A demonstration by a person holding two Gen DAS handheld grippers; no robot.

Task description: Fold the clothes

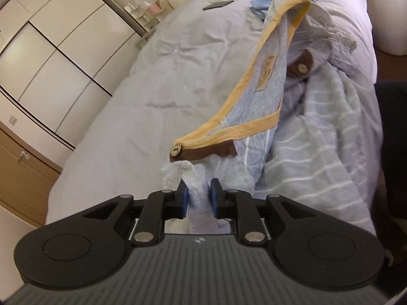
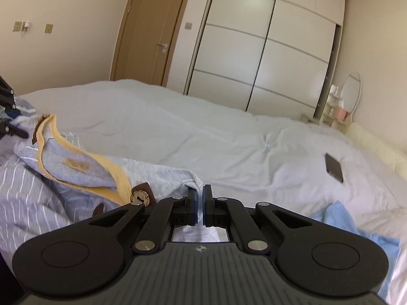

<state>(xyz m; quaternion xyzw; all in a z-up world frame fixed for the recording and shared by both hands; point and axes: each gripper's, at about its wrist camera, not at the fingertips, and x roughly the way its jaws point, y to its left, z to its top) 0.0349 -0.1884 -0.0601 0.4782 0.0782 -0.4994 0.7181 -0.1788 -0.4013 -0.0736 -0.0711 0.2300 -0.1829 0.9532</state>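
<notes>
The left gripper [image 1: 198, 195] clamps a bunched shoulder of the striped blue shirt [image 1: 313, 152], its pads part-way apart around the cloth. The right gripper [image 2: 200, 203], nearly closed, pinches the other shoulder. Between them the shirt sags over the bed [image 2: 203, 132].

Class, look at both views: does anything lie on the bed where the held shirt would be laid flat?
A phone lies farther up the bed, and a blue cloth sits near the right tool; otherwise nothing visible blocks the shirt.

Soft even daylight, fisheye-warped edges, slight blur.
</notes>
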